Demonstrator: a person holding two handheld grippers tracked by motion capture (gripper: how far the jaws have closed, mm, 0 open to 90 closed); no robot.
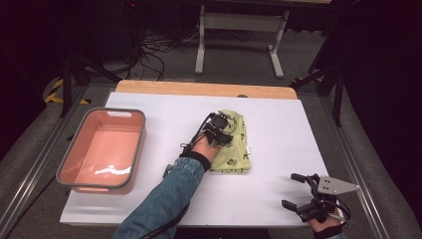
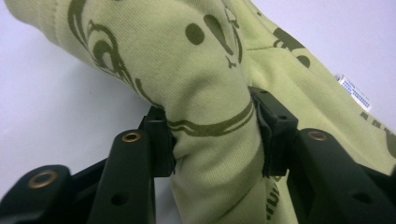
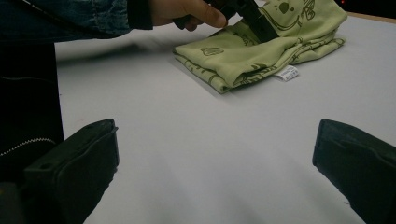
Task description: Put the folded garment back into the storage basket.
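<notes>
A folded light-green cloth (image 1: 238,150) with dark printed figures lies near the middle of the white table (image 1: 278,119). My left gripper (image 1: 219,130) rests on the cloth's left part. In the left gripper view its pads squeeze a raised fold of the cloth (image 2: 205,70), so the left gripper (image 2: 212,126) is shut on it. My right gripper (image 1: 293,190) sits at the table's near right corner, well away from the cloth, its jaws wide apart. In the right gripper view the cloth (image 3: 243,58) lies far ahead of the open right gripper (image 3: 215,154), which holds nothing.
A pink tub (image 1: 62,167) with a grey rim stands empty at the table's left side. A small white label (image 3: 287,73) sticks out from the cloth's edge. A denim-sleeved forearm (image 1: 164,199) crosses the near middle of the table. A wooden strip (image 1: 199,88) borders the far edge.
</notes>
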